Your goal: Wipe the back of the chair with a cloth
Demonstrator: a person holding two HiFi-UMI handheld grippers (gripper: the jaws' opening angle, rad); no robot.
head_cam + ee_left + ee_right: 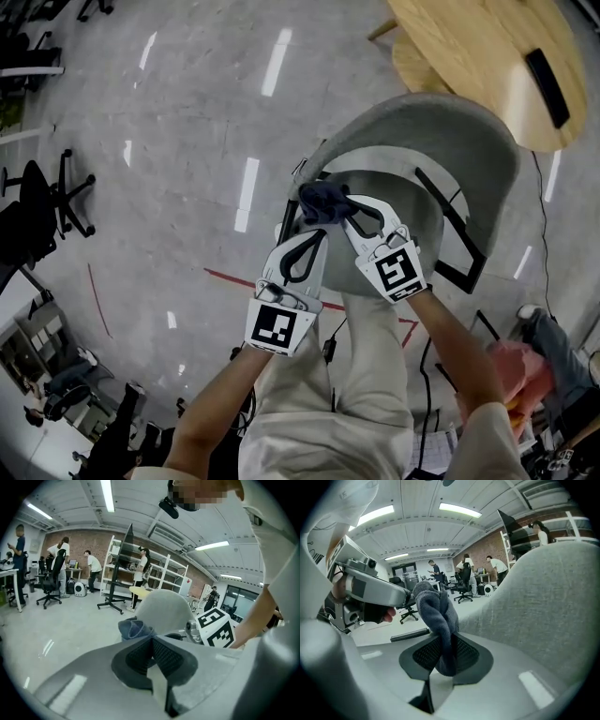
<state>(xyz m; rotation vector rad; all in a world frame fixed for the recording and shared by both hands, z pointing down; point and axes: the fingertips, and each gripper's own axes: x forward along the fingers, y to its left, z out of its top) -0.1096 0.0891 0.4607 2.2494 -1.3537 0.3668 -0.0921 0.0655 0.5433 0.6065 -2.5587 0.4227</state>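
Head view, chair: the grey chair back curves round the seat, right in front of the person and beside a round wooden table.
Head view, cloth: a dark blue cloth sits bunched at the left end of the back's top rim, which looks like the spot where a wipe along the rim would begin.
Head view, tools: the right gripper reaches the cloth from the right. The left gripper points at it from below and just beside it, so both tips meet at the rim.

Left gripper view, jaws: the two pads are pressed together with nothing between them.
Left gripper view, cloth: it lies just beyond the tip, in front of the rounded chair back. I cannot tell whether the tip touches it.
Left gripper view, purpose: with empty, closed jaws this tool is probably only steadying or standing by, not carrying.

Right gripper view, jaws: they are closed on the cloth. A fold is pinched between the pads, the tail hangs below them and the bulk stands up above them.
Right gripper view, chair: the felt-like back fills the right side, near the cloth. Contact is not clear here.
Right gripper view, purpose: the grip takes one fold and leaves a thick wad free, which seems meant to give a soft face to drag over the fabric.
Right gripper view, risk: the wad may slip from so small a pinch if it is pressed hard against the rough cover.
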